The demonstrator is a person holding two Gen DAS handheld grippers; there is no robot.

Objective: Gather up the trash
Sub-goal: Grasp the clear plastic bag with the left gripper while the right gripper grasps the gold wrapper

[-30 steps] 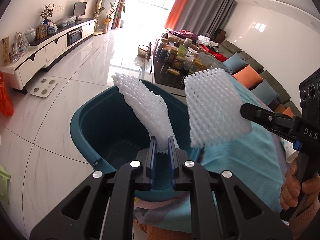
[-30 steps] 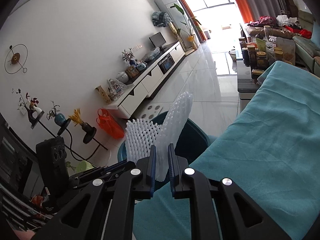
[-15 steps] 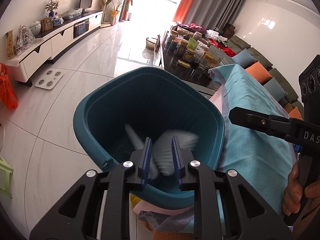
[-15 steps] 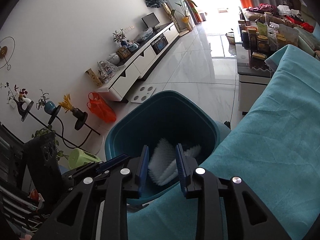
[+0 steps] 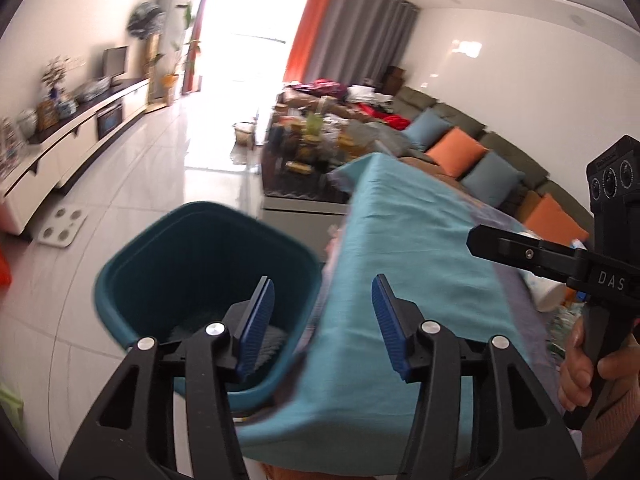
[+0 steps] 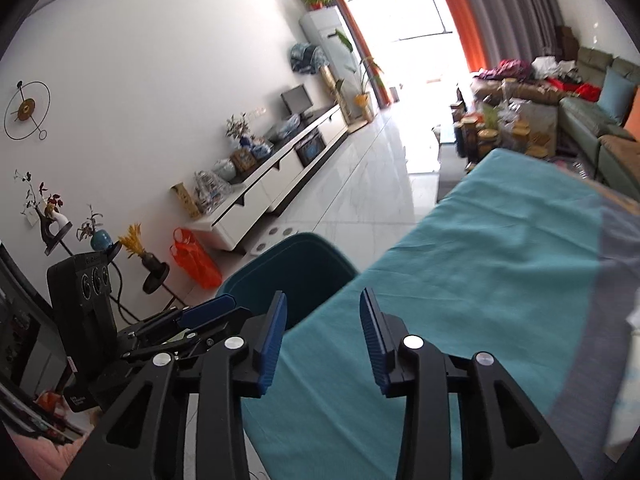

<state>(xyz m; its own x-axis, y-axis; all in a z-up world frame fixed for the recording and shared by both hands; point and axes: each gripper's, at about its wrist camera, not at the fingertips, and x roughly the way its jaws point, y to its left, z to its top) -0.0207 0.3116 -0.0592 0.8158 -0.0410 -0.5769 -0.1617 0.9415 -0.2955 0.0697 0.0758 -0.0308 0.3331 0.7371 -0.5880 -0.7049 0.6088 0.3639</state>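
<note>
A dark teal bin (image 5: 168,264) stands on the floor against the end of a table under a teal cloth (image 5: 404,248). Something pale and ribbed, the white foam net (image 5: 276,338), shows dimly at the bin's bottom. My left gripper (image 5: 322,280) hangs over the bin's right rim and the cloth edge, its jaws opening with nothing between them. My right gripper (image 6: 323,294) is over the cloth edge (image 6: 500,260) beside the bin (image 6: 296,264), jaws also opening and empty. The right gripper (image 5: 480,240) also shows from the side in the left wrist view, a hand (image 5: 580,364) on its handle.
A low table crowded with jars (image 5: 316,148) stands beyond the cloth, and a sofa with cushions (image 5: 456,148) runs along the right wall. A white TV cabinet (image 5: 72,152), a floor scale (image 5: 62,226) and an orange bag (image 6: 196,256) are at the left. Pale items (image 5: 548,292) lie on the cloth at the right.
Both grippers let go of their white foam nets, which dropped into the bin. Both sets of jaws widened, and both grippers swung right and up, from over the bin toward the cloth.
</note>
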